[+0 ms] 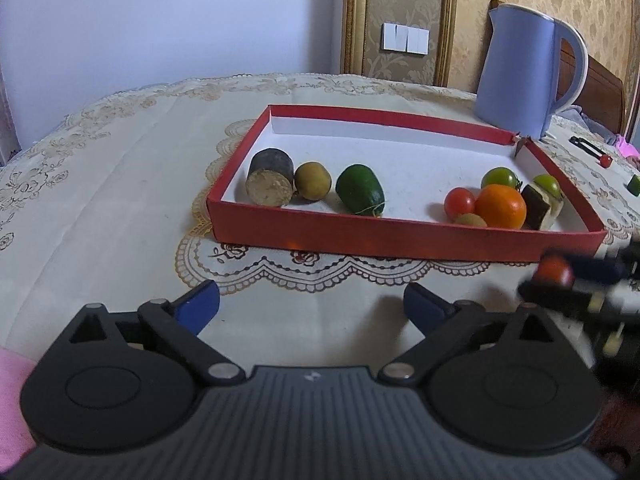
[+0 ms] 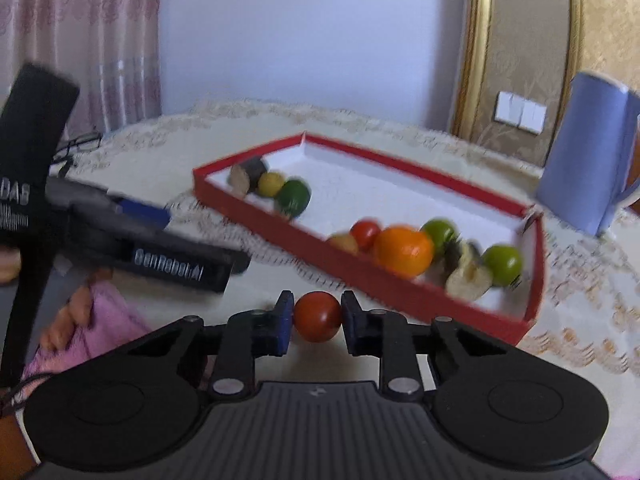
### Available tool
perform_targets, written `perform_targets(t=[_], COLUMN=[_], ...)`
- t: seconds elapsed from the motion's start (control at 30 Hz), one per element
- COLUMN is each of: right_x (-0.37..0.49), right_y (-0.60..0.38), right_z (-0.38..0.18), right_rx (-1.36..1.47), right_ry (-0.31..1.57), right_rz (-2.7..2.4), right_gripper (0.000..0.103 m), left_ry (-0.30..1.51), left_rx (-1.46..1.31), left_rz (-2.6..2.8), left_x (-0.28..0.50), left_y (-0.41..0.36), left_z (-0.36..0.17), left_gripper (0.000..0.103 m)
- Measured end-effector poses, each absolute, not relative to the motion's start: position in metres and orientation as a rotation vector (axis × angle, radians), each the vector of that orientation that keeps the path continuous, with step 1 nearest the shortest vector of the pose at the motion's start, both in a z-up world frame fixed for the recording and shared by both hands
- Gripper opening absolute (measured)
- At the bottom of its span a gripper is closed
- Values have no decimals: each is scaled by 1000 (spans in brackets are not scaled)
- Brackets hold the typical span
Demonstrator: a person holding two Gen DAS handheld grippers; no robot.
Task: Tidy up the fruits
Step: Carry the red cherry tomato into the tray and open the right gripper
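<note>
Right hand-held gripper (image 2: 317, 322) clamped around round red tomato (image 2: 318, 316).

left gripper (image 1: 311, 306): jaws spread wide, nothing between the blue pads, low over the table's near edge
right gripper (image 2: 317, 318): jaws closed on a red cherry tomato (image 2: 318, 316), pads pressing its two sides, pointing slightly downward
left hand (image 2: 70, 316): fingers wrapped round the left gripper's handle, pink sleeve at the wrist

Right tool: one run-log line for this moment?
right tool: shut on red tomato | left tool: open, nothing held | tomato outside red tray | stage: grasped
</note>
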State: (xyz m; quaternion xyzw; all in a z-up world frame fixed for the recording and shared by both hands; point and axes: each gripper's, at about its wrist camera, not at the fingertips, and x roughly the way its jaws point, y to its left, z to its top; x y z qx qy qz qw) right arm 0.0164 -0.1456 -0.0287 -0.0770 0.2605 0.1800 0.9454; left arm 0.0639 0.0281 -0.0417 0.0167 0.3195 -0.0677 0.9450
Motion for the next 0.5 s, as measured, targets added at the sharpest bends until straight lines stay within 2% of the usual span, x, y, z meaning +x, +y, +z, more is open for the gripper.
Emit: perform_targets(t=[0.2, 0.5], right_x=[43, 115], right_y=[-162, -170], right_z=[-2, 3], right_rx=[-112, -71], right_ry=[472, 508], right_rz=[282, 187], right_gripper=[25, 25], left_ry=[655, 663], left_rx=[48, 58], left_rz=[-136, -132], left_x=[64, 65], left_y=[25, 25], left_z=[-42, -44], left_gripper=[100, 103])
